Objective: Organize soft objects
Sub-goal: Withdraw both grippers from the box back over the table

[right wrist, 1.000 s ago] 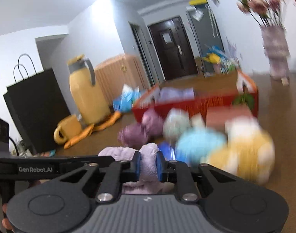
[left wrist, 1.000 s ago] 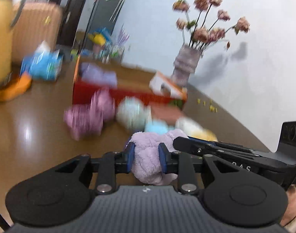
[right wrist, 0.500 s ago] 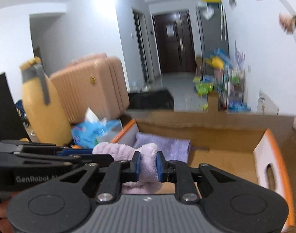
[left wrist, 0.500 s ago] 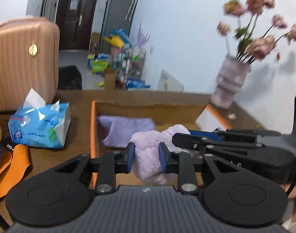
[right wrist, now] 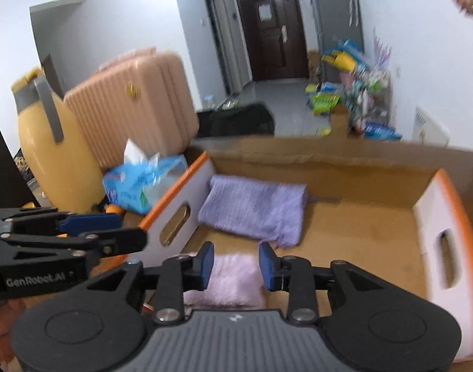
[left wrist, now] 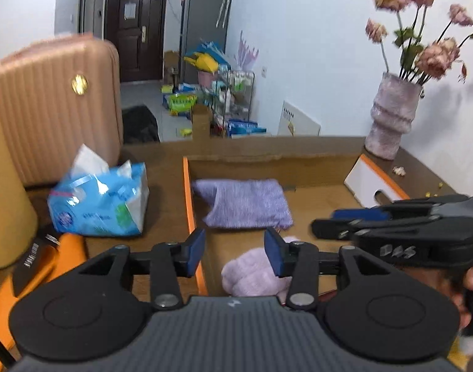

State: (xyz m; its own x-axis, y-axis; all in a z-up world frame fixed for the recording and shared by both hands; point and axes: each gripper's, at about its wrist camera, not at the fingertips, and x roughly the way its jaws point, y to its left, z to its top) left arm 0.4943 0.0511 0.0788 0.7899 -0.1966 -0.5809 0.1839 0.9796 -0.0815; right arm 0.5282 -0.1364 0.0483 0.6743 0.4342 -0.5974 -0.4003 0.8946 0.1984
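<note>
An open cardboard box with an orange rim [left wrist: 188, 198] [right wrist: 437, 214] holds a folded purple cloth [left wrist: 245, 204] [right wrist: 255, 210] at its back. A fluffy lilac towel [left wrist: 255, 272] [right wrist: 233, 282] lies on the box floor near the front wall. My left gripper [left wrist: 234, 249] hovers above the towel; its jaws are opening and the pads stand clear of the fabric. My right gripper [right wrist: 236, 265] hangs beside it over the same towel, jaws also opening with nothing pressed between them. Each gripper shows in the other's view, the right gripper [left wrist: 354, 220] on the right and the left gripper [right wrist: 90, 223] on the left.
Left of the box lie a blue tissue pack [left wrist: 100, 204] [right wrist: 143, 183], a yellow jug [right wrist: 56, 155] and a pink suitcase [left wrist: 56, 108]. A vase of dried flowers [left wrist: 394, 114] stands at the table's far right corner. An orange strap [left wrist: 50, 266] lies at the near left.
Both grippers carried the fluffy lilac towel from the plush toys to above the box. Their jaws then spread and the towel dropped onto the box floor.
</note>
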